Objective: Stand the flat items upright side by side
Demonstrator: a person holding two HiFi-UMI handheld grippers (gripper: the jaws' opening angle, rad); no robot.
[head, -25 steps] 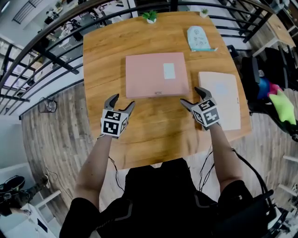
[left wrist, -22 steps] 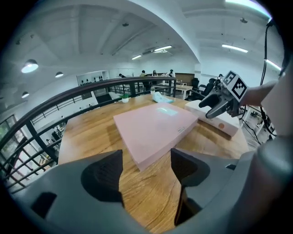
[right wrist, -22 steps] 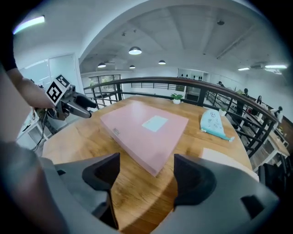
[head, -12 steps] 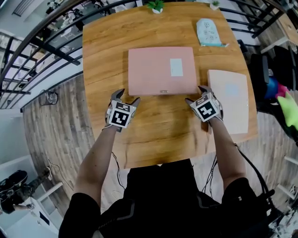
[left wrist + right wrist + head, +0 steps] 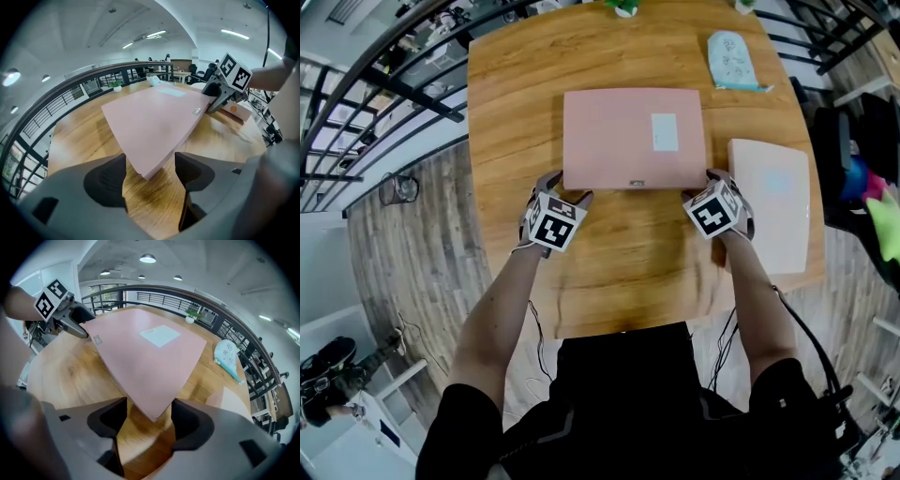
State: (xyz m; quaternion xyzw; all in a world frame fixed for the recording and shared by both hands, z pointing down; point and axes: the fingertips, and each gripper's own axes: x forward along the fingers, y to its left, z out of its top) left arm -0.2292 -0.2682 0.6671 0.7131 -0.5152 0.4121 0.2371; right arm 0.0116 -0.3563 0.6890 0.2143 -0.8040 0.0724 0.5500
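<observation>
Pink box [image 5: 609, 141], white label [image 5: 664, 132] (print unreadable), flat on table [image 5: 516, 94]

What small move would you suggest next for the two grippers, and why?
Probably close both on the near corners of the pink box. The left gripper straddles one corner, jaws apart; the right gripper has just been closing its jaws around the other, not yet pressing. Flat on the table, the box needs gripping before tipping up.

You're in an open-plan office: a black railing [image 5: 93, 79] curves round your wooden bench [image 5: 516, 103], desks and office chairs [image 5: 187, 75] stand beyond it, and strip lights [image 5: 154, 34] run along the white vaulted ceiling.
</observation>
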